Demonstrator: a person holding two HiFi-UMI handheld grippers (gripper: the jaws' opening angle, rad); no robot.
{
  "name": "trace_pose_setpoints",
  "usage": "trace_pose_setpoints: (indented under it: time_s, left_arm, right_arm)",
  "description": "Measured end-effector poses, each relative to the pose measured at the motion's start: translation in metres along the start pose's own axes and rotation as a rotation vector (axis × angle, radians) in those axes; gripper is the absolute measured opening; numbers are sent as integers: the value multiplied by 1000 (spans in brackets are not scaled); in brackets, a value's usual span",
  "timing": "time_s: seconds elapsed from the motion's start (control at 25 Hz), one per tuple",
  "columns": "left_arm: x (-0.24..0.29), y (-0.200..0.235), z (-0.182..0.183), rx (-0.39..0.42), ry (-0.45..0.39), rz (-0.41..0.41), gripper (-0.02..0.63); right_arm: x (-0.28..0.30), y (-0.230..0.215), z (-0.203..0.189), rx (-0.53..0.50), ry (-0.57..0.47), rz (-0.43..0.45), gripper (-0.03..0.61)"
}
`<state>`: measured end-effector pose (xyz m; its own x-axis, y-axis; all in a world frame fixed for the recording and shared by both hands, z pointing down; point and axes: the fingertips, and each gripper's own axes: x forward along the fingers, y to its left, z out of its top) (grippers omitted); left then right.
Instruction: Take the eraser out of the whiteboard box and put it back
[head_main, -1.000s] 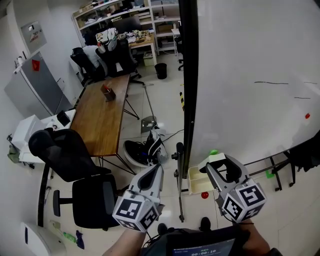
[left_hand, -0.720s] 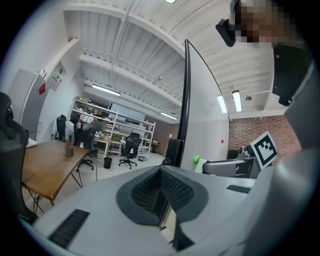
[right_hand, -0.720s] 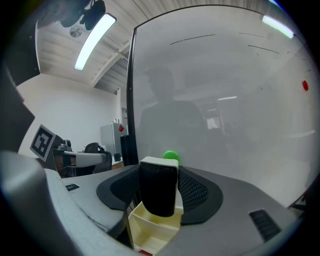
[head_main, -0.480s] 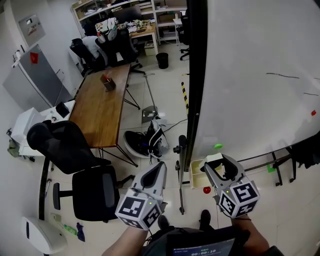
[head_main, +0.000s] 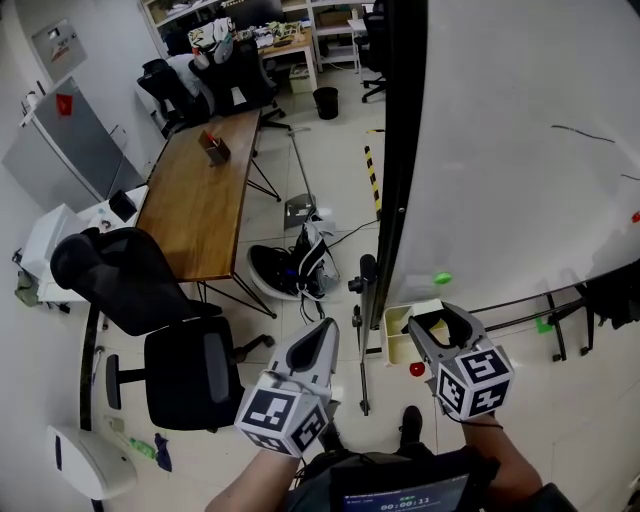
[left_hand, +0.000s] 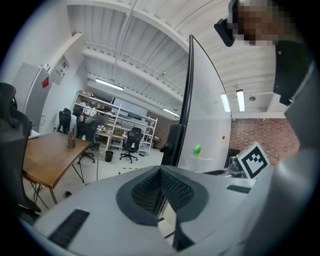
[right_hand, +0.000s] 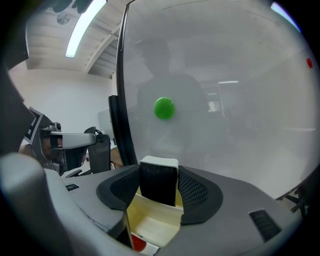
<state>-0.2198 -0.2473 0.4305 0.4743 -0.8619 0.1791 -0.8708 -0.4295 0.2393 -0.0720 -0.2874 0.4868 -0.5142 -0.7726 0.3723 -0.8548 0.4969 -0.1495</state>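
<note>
The right claw (right_hand: 159, 189) grips the eraser (right_hand: 158, 172) upright, pads on both its sides. It has sunk over the last second, so the eraser's lower end now sits at the mouth of the box (right_hand: 150, 222) on the whiteboard (right_hand: 225, 100). The return looks nearly done, with only the release left. The left claw (left_hand: 161, 192) is closed and empty.

Right hand-held gripper (head_main: 430, 325) has lowered the eraser (right_hand: 158, 185) toward the box (right_hand: 152, 222).
</note>
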Motion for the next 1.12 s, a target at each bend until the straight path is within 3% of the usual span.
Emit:
trace_pose_setpoints:
  time_s: [0.52, 0.84, 1.12]
  left_arm:
    - [-10, -3, 7, 2, -24, -21, 21]
    - [-10, -3, 16, 4, -45, -31, 21]
    - [-13, -7, 21, 6, -62, -52, 21]
  right_arm:
    - [12, 5, -23, 52, 216, 29, 267]
    - [17, 11, -29, -4, 334, 41, 267]
    - [15, 15, -31, 15, 403, 46, 267]
